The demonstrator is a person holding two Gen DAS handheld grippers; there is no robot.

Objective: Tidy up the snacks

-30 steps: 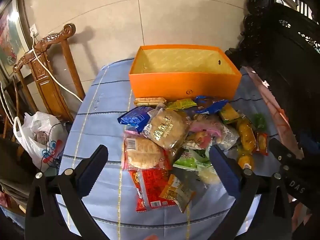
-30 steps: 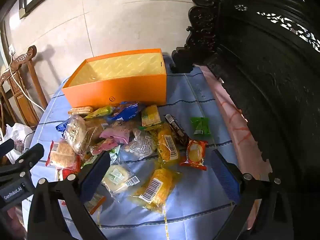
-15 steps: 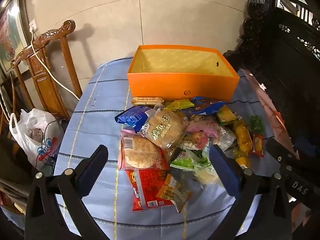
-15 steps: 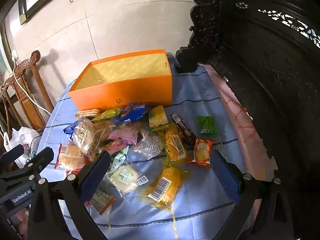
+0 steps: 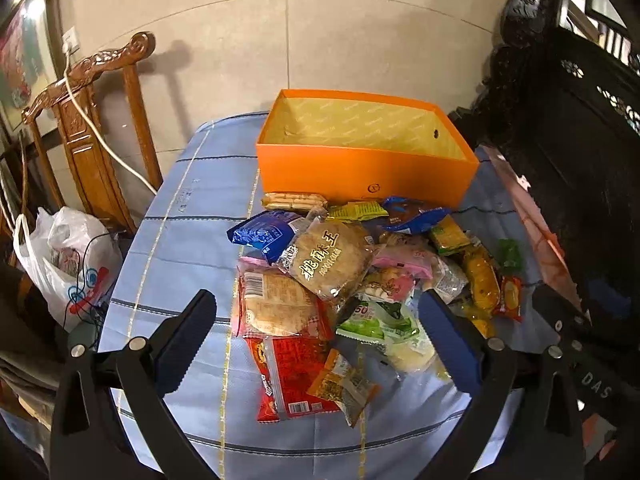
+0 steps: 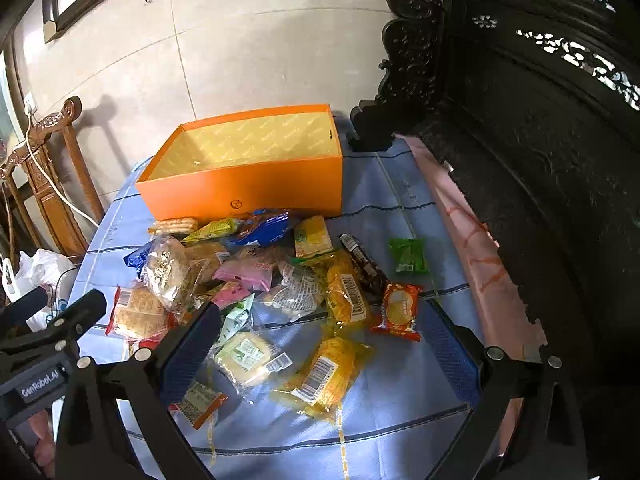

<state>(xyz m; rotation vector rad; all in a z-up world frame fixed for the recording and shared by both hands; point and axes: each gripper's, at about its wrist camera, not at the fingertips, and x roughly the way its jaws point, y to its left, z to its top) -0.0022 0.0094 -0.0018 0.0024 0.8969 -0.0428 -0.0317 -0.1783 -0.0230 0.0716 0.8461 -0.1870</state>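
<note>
An empty orange box stands open at the far side of the blue tablecloth; it also shows in the right wrist view. A heap of wrapped snacks lies in front of it, among them a round pastry pack, a red packet, a yellow packet and a small green packet. My left gripper is open and empty, held above the near end of the heap. My right gripper is open and empty above the yellow packet.
A carved wooden chair with a white cable stands left of the table, a white plastic bag beside it. Dark carved furniture rises along the right edge, over a pink cloth.
Both grippers have drawn back and risen slightly, so the box and heap look a little farther off. Nothing on the table has moved. Both stay open.
</note>
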